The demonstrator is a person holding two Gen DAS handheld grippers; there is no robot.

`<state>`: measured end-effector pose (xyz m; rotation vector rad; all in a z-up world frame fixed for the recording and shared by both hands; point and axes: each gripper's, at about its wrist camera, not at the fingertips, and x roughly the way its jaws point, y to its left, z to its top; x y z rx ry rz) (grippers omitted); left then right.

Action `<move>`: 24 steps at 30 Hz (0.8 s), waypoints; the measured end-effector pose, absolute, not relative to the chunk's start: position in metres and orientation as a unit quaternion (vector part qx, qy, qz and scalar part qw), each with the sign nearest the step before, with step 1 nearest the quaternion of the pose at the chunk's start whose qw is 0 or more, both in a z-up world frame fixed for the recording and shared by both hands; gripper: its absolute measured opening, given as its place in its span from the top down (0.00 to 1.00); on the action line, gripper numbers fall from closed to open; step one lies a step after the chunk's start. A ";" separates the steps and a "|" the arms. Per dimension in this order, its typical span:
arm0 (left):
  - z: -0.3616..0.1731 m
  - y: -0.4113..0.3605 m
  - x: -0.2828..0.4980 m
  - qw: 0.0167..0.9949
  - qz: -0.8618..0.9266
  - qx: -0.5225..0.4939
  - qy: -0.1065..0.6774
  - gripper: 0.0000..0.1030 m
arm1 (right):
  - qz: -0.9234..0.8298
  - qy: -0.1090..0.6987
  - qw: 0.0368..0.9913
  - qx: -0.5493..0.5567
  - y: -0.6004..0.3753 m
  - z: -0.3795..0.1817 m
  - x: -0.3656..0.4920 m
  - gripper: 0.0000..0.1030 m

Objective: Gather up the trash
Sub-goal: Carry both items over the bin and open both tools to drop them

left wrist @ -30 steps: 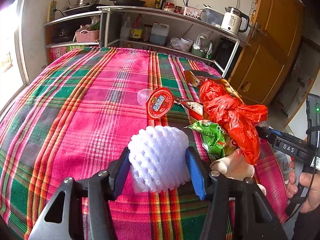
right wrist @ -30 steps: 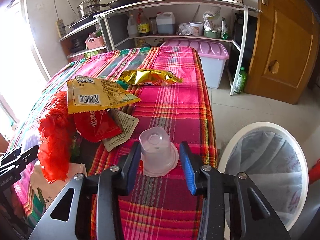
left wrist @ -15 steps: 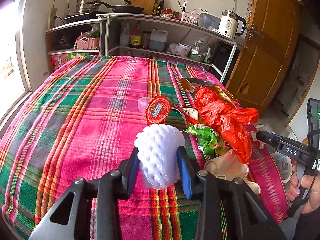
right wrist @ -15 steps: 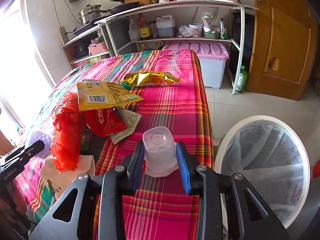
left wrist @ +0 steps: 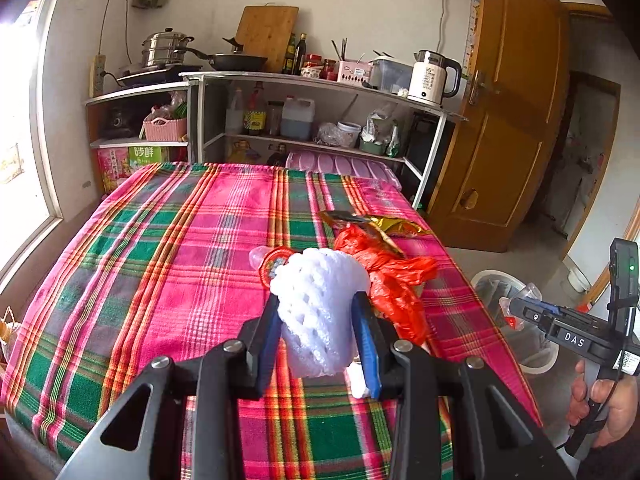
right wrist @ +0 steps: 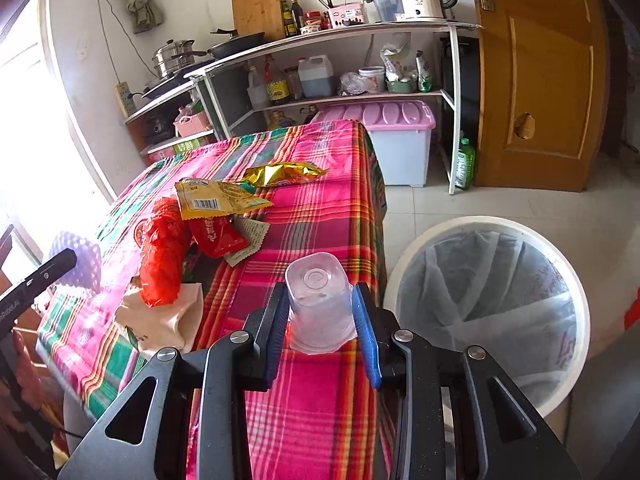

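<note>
White foam net [left wrist: 320,304] between left tool [left wrist: 318,340] pads

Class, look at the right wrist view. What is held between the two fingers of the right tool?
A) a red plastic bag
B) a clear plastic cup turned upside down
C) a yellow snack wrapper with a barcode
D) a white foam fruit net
B: the right tool has its blue pads pressed on both sides of the clear plastic cup, whose base faces up; the foam net is in the other tool.
</note>
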<state>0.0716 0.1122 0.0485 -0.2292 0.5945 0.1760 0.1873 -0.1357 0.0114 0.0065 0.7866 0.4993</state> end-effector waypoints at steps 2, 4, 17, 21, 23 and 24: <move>0.055 0.100 0.075 0.949 0.070 -0.108 0.287 0.65 | 0.234 0.375 0.897 0.008 -0.147 0.015 0.184 0.67; 0.059 0.087 0.080 0.952 0.052 -0.103 0.285 0.65 | 0.227 0.371 0.900 0.012 -0.160 0.016 0.182 0.67; 0.044 -0.021 0.147 0.941 -0.092 -0.085 0.313 0.65 | 0.150 0.382 0.911 0.046 -0.243 -0.004 0.192 0.67; 0.033 -0.048 0.168 0.933 -0.124 -0.081 0.329 0.65 | 0.135 0.396 0.907 0.053 -0.258 -0.018 0.200 0.67; 0.027 -0.060 0.178 0.928 -0.137 -0.079 0.338 0.64 | 0.131 0.403 0.904 0.056 -0.263 -0.025 0.204 0.67; 0.024 -0.065 0.182 0.925 -0.142 -0.079 0.343 0.64 | 0.129 0.407 0.902 0.059 -0.266 -0.029 0.207 0.67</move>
